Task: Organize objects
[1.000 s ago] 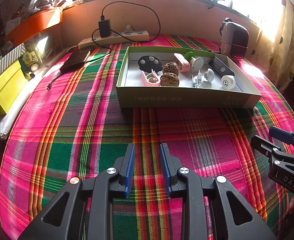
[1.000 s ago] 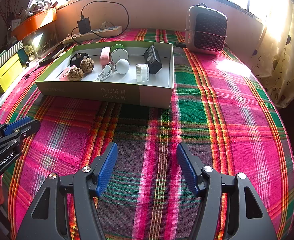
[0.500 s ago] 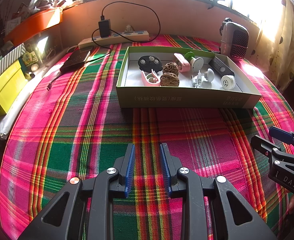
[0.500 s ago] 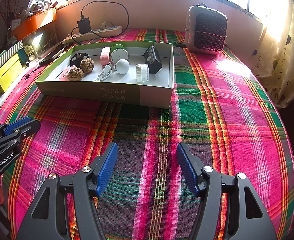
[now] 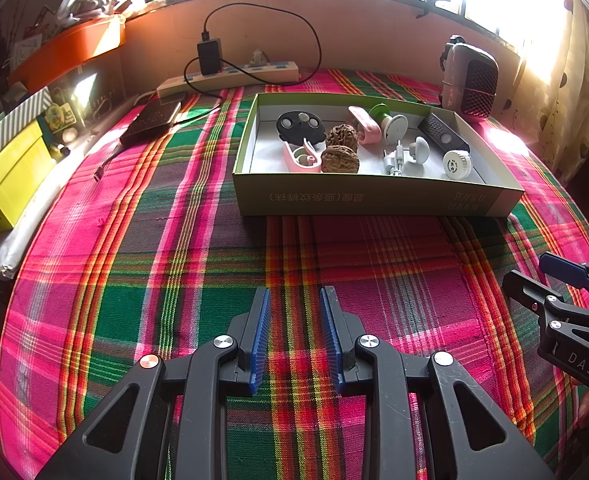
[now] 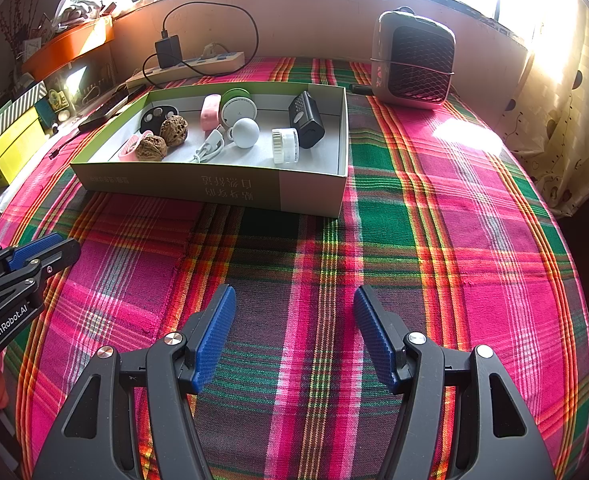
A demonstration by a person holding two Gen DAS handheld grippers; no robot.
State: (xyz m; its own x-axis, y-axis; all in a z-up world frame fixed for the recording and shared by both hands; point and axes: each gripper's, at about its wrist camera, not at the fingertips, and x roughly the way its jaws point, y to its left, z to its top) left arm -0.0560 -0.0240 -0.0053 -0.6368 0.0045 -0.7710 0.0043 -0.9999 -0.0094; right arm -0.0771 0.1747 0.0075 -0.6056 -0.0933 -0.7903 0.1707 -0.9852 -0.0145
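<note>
A shallow green box stands on the plaid cloth. It holds two walnuts, a black disc, a pink clip, a pink case, a white ball-shaped item, a white round cap and a black remote-like block. My left gripper is open by a narrow gap and empty, in front of the box. My right gripper is wide open and empty, also in front of the box.
A small heater stands at the back right. A power strip with a charger and a black device lie at the back left. A yellow box sits at the left edge.
</note>
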